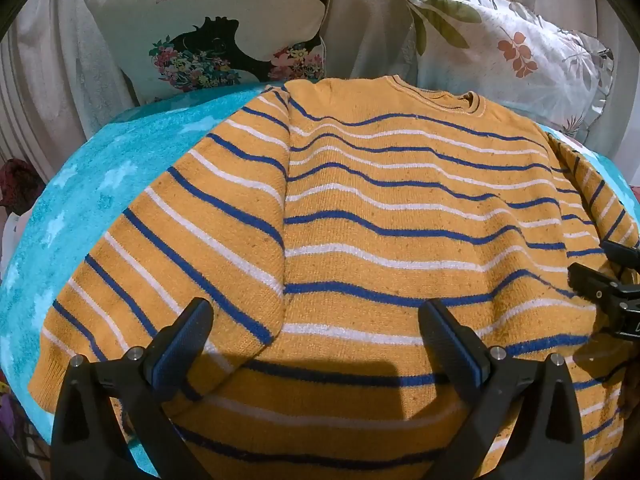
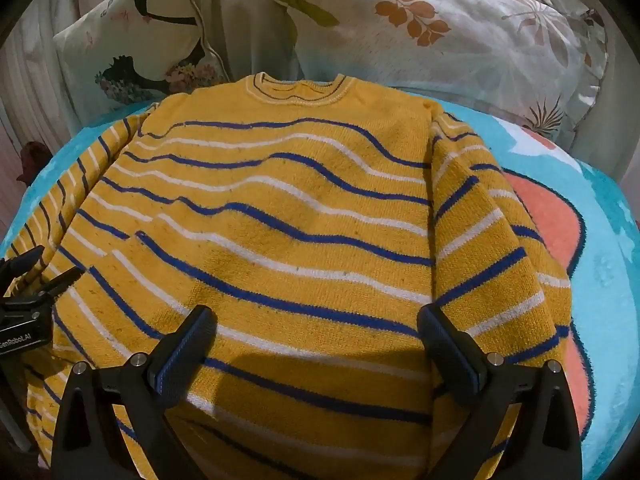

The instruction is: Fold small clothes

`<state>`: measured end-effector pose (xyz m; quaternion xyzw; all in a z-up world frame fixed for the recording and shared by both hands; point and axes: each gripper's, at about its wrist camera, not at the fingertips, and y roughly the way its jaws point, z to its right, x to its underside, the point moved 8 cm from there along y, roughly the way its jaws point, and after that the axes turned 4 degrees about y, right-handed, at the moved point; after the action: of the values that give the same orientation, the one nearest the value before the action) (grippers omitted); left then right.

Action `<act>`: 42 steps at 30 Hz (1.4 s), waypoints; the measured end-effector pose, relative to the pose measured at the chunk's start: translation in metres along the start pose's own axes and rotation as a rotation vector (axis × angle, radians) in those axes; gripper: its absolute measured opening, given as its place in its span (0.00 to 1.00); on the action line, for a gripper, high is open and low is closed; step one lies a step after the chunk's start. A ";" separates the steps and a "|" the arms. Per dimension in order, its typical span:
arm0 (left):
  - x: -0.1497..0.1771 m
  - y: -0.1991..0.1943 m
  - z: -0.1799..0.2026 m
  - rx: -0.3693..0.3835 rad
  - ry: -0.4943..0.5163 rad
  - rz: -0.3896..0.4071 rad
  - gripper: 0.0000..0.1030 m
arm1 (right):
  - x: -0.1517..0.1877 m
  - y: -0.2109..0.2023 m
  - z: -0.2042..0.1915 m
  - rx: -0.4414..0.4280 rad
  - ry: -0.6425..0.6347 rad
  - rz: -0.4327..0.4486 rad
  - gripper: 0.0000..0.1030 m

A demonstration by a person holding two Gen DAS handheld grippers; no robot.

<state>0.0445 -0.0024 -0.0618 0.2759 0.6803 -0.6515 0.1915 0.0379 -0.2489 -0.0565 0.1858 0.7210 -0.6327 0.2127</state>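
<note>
A yellow sweater [image 1: 400,208] with blue and white stripes lies flat on a turquoise blanket [image 1: 100,184], collar toward the 2 pillows at the far edge: a flower-print pillow [image 1: 208,28] on the left, a leaf-print pillow [image 1: 508,48] on the right. Bare blanket shows past the left sleeve [image 1: 160,260] and beside the right sleeve [image 2: 492,264]. The left gripper [image 1: 316,320] and right gripper [image 2: 316,320] hover over the near hem, fingers wide apart, holding nothing.
</note>
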 end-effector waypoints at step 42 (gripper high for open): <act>0.001 0.001 -0.001 0.001 -0.001 0.002 1.00 | -0.001 0.002 -0.001 0.024 -0.017 -0.026 1.00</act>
<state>0.0442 -0.0013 -0.0627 0.2762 0.6795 -0.6519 0.1925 0.0398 -0.2477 -0.0574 0.1735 0.7140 -0.6455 0.2084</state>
